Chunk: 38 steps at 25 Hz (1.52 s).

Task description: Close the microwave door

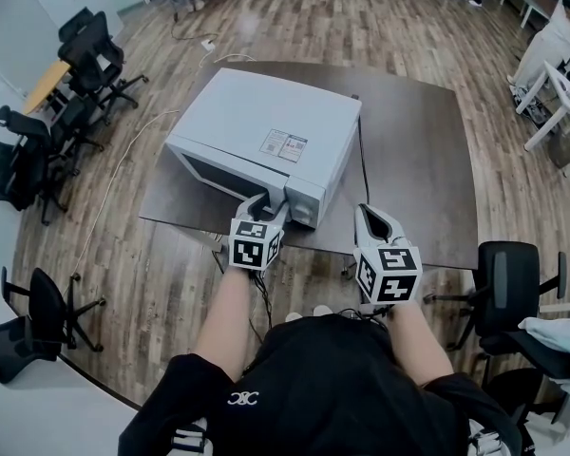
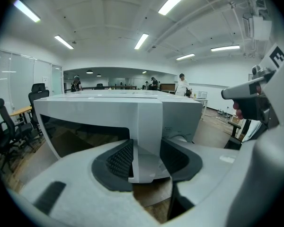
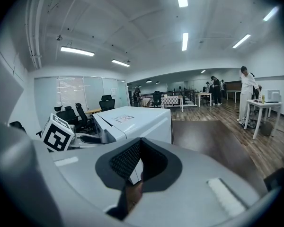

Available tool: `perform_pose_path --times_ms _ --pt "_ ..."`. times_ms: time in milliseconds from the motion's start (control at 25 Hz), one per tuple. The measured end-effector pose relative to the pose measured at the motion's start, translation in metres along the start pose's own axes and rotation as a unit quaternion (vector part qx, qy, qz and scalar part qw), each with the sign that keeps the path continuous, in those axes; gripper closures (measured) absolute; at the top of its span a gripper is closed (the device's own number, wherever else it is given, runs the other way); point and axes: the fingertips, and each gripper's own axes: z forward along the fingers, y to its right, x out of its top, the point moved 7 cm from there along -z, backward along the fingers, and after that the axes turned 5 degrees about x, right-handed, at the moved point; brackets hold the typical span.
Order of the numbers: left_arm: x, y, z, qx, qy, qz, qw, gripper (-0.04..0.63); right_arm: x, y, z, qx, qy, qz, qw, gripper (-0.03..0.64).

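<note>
A white microwave (image 1: 266, 131) stands on a dark table (image 1: 418, 160), its dark-windowed door (image 1: 214, 174) facing me. My left gripper (image 1: 271, 200) reaches to the door's right edge, beside the control panel (image 1: 306, 202). In the left gripper view, the door's white vertical edge (image 2: 149, 126) fills the gap of the left gripper (image 2: 146, 157), with both pads against it. From the head view I cannot tell whether the door is flush or slightly ajar. My right gripper (image 1: 369, 212) hovers to the right of the microwave near the table's front edge, shut (image 3: 141, 162) with nothing in it.
A black cable (image 1: 363, 164) runs along the table behind the microwave's right side. Office chairs stand at the left (image 1: 85, 65) and at the right (image 1: 508, 283). People stand at far desks (image 3: 248, 91). Wooden floor surrounds the table.
</note>
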Motion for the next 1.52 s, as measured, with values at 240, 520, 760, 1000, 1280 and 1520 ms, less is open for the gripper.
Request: perform_pose_path --times_ms 240,520,760,1000,1280,1520 --pt "0.000 0.000 0.001 0.001 0.002 -0.001 1.0000 0.410 -0.001 -0.013 0.000 0.008 -0.001 -0.006 1.000 0.607" --pt "0.002 0.002 0.005 -0.017 -0.004 -0.008 0.9998 0.431 -0.001 -0.021 -0.005 0.007 0.004 -0.011 1.000 0.607" --pt "0.007 0.002 -0.002 -0.007 0.018 -0.007 0.9998 0.428 -0.002 -0.025 -0.006 0.012 0.007 -0.010 1.000 0.607" --pt "0.019 -0.001 -0.028 0.010 0.065 -0.013 0.9977 0.426 0.001 -0.039 -0.001 0.045 0.020 -0.014 0.999 0.607" --pt "0.022 -0.006 -0.078 0.038 0.109 -0.038 0.9926 0.465 0.011 -0.072 0.010 0.103 0.058 -0.011 0.993 0.607" --pt "0.018 -0.027 -0.122 0.087 0.139 -0.073 0.9837 0.551 0.015 -0.111 0.031 0.160 0.067 -0.029 0.984 0.609"
